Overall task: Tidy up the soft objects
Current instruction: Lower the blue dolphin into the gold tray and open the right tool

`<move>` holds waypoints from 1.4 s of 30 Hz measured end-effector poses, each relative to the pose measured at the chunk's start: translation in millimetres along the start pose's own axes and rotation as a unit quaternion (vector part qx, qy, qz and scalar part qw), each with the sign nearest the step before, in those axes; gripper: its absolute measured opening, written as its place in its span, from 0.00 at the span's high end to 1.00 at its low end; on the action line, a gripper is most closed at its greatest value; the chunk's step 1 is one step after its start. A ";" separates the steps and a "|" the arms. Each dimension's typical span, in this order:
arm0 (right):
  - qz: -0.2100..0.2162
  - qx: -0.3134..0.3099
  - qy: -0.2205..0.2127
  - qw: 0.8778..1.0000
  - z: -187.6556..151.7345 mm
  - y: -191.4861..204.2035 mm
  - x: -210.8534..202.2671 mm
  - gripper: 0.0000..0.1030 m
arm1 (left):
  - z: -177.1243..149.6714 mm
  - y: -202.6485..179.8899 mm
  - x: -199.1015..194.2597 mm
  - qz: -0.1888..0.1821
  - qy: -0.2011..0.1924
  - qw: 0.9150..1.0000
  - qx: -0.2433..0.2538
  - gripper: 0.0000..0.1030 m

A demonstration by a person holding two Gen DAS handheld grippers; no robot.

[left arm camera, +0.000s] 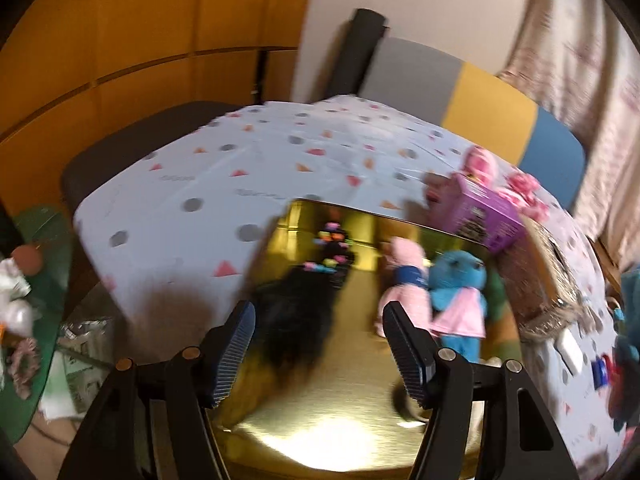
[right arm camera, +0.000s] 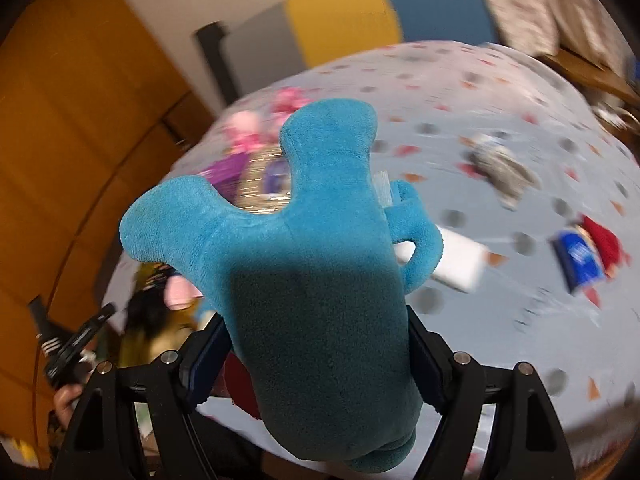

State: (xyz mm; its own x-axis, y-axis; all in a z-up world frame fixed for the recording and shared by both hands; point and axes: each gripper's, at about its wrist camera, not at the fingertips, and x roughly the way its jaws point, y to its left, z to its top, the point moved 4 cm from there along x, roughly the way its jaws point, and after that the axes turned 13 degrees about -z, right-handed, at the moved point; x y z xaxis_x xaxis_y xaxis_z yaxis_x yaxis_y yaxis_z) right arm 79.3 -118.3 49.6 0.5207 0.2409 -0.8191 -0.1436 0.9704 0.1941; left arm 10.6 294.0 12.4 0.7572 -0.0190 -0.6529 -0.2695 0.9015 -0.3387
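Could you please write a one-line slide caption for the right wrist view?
Right gripper holding a blue plush toy above the patterned tablecloth.

Black furry toy (left arm camera: 298, 312) blurred; blue plush (right arm camera: 320, 280) hides tabletop clutter.

The right claw (right arm camera: 316, 356) grips a blue plush toy (right arm camera: 304, 264) above the blurred, seemingly spotted tablecloth (right arm camera: 500, 340).

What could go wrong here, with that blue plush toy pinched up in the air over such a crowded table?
The right gripper squeezes only the blue plush toy at its body, so the soft fabric might slip out. The gold tray already holds a black furry toy and two dolls, so dropping another in could knock them over. The open left gripper hangs above that tray and might bump them.
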 end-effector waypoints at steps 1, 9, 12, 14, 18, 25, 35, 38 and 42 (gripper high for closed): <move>0.016 -0.012 0.003 1.000 1.5 16.9 1.6 0.21 | 1.1 8.6 -3.1 0.008 -0.004 1.000 -0.008 0.35; 0.113 -0.102 0.048 0.987 3.8 151.0 41.9 0.21 | 2.2 42.8 -20.5 0.033 -0.022 0.998 -0.039 0.33; 0.133 -0.118 0.072 0.981 -1.3 192.3 62.7 0.21 | 1.5 52.7 -24.6 0.036 -0.026 0.998 -0.048 0.33; 0.149 -0.126 0.093 0.976 -6.5 218.0 76.9 0.21 | 0.3 59.1 -27.4 0.038 -0.027 0.997 -0.054 0.33; 0.164 -0.142 0.140 0.966 -19.5 262.2 107.0 0.21 | -2.3 71.3 -30.4 0.043 -0.029 0.996 -0.068 0.33; 0.098 -0.176 0.142 0.969 -29.8 303.6 167.9 0.20 | -7.2 84.6 -31.7 0.051 -0.029 0.995 -0.081 0.33; 0.087 -0.188 0.123 0.971 -28.1 311.6 190.4 0.11 | -10.8 75.9 -28.4 0.046 -0.026 0.997 -0.062 0.23; 0.099 -0.180 0.114 0.972 -23.9 309.7 184.5 0.08 | -11.2 74.4 -31.8 0.048 -0.034 0.996 -0.062 0.23; 0.108 -0.168 0.110 0.974 -19.7 305.3 177.0 0.07 | -9.8 73.1 -35.2 0.048 -0.038 0.996 -0.061 0.23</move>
State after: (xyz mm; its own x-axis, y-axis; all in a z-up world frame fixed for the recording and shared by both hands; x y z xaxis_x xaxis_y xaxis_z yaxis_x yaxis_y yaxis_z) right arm 111.0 220.3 -46.8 0.2601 0.3929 -0.8820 -0.5160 0.8286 0.2170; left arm -41.6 356.3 4.0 0.7658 0.1020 -0.6349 -0.4094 0.8387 -0.3591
